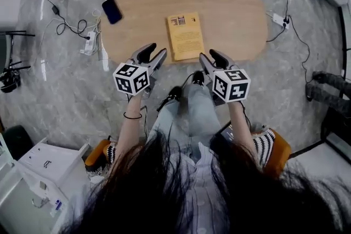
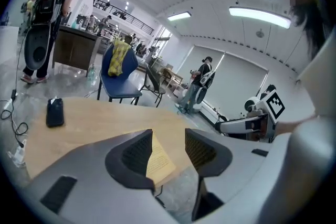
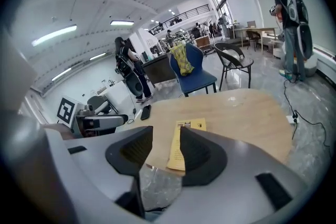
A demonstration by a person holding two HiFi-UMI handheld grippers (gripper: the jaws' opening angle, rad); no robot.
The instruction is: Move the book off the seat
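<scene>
We hold left hand-held gripper [image 1: 155,52] and right hand-held gripper [image 1: 210,55] mid-frame, jaws apart — yellow book [image 1: 185,35] flat on surface [image 1: 230,8] just above

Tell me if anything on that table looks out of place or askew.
Nothing spilled or damaged. The yellow book lies flat on the wooden table, slightly askew, its near end right at the table's edge. The black phone sits close to the left rim.

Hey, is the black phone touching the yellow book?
Apart. The head view shows bare tabletop between the phone and the book.
</scene>
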